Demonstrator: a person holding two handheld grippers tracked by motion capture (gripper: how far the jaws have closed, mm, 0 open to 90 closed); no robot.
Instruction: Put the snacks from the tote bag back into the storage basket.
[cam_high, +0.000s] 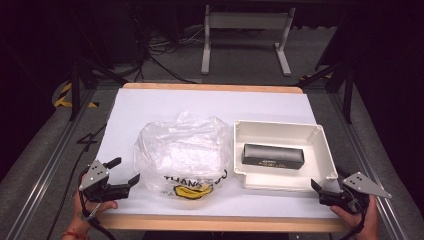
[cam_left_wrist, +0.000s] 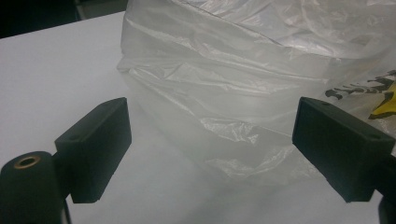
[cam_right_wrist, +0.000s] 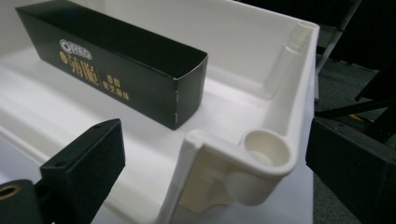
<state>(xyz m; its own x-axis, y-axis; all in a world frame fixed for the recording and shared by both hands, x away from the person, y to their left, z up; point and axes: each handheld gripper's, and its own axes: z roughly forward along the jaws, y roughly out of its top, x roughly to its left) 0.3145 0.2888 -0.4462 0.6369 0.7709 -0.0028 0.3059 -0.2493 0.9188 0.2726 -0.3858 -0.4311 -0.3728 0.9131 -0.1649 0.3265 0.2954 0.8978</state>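
**Both tongs spread, bag and tray on the bench**

Left tongs (cam_high: 121, 172) released, jaws wide apart, held in the person's left hand (cam_high: 92, 207) at the near left of the bench. In the left gripper view the left tongs (cam_left_wrist: 210, 140) face the crumpled clear plastic bag (cam_left_wrist: 243, 79), jaws either side of its lower bulge, not touching it as far as can be seen. Nothing between the jaws but bag film farther off.

Right tongs (cam_high: 325, 186) also released, jaws apart, held in the person's right hand (cam_high: 362, 220) at the near right edge. In the right gripper view the right tongs (cam_right_wrist: 215, 172) straddle the near corner post of the white plastic rectangular tray (cam_right_wrist: 261, 154); contact with the jaws cannot be told.

Clear plastic bag (cam_high: 182, 152) sits mid-bench, puffed up, black lettering and a yellow print on its near side, just beside the tray's left wall. White tray (cam_high: 327, 155) sits right of centre. Inside it lies a long black cardboard box (cam_high: 272, 156) with gold print, flat on the tray floor, lengthwise across the tray. In the right gripper view the black box (cam_right_wrist: 116, 70) shows an open end.

Bench (cam_high: 150, 102) has a white top sheet and a wooden edge. Grey floor and a white metal frame (cam_high: 245, 35) beyond.
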